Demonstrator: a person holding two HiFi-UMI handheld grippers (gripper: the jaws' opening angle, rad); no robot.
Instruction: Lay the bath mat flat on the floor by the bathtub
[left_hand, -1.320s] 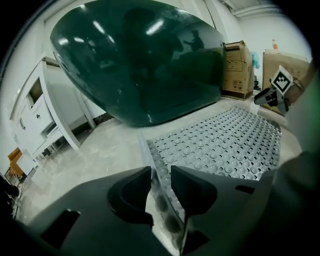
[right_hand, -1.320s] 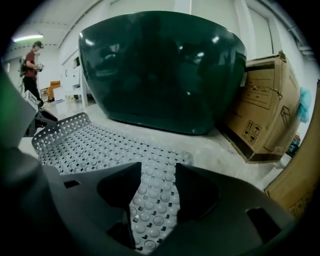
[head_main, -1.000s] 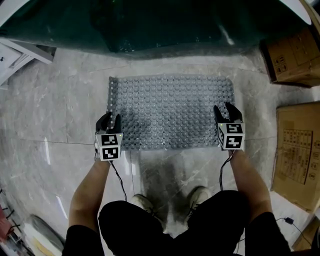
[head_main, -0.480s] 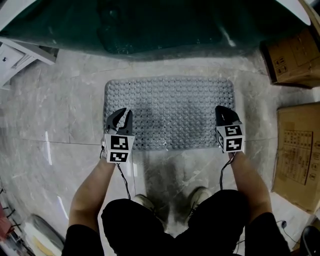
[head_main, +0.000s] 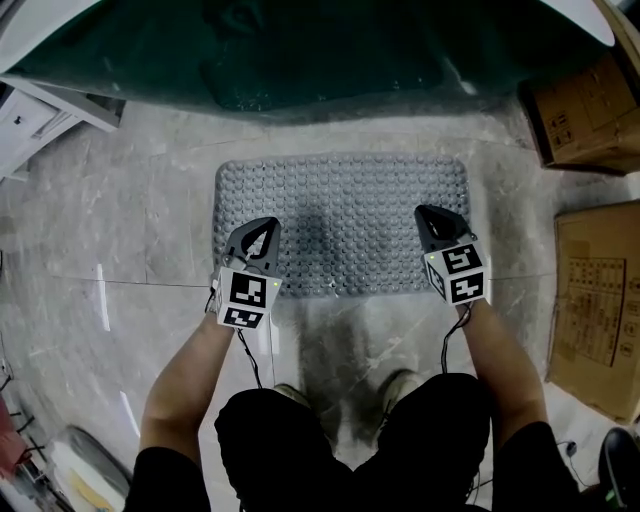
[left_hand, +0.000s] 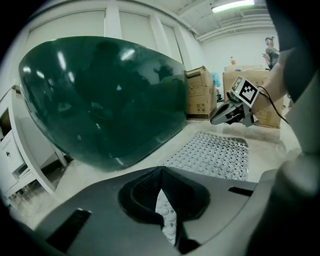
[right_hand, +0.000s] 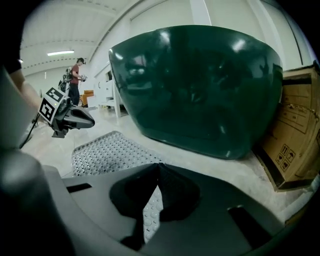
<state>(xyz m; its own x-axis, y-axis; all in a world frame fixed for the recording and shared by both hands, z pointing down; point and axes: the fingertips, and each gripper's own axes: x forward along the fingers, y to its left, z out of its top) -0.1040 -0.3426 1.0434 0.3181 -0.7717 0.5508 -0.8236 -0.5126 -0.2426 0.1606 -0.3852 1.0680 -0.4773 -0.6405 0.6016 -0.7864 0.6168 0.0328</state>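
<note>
Cardboard boxes (head_main: 595, 300) right, print unreadable; bath mat (head_main: 340, 215) flat by green bathtub (head_main: 300, 50); left gripper (head_main: 265, 223), right gripper (head_main: 426, 212) jaws closed, empty.

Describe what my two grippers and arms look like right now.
The left gripper and right gripper both have dark grey curved jaws that taper to a point. Each carries a white cube printed with black square markers. A thin black cable trails back from each along the forearm. The arms are bare below short black sleeves.
</note>
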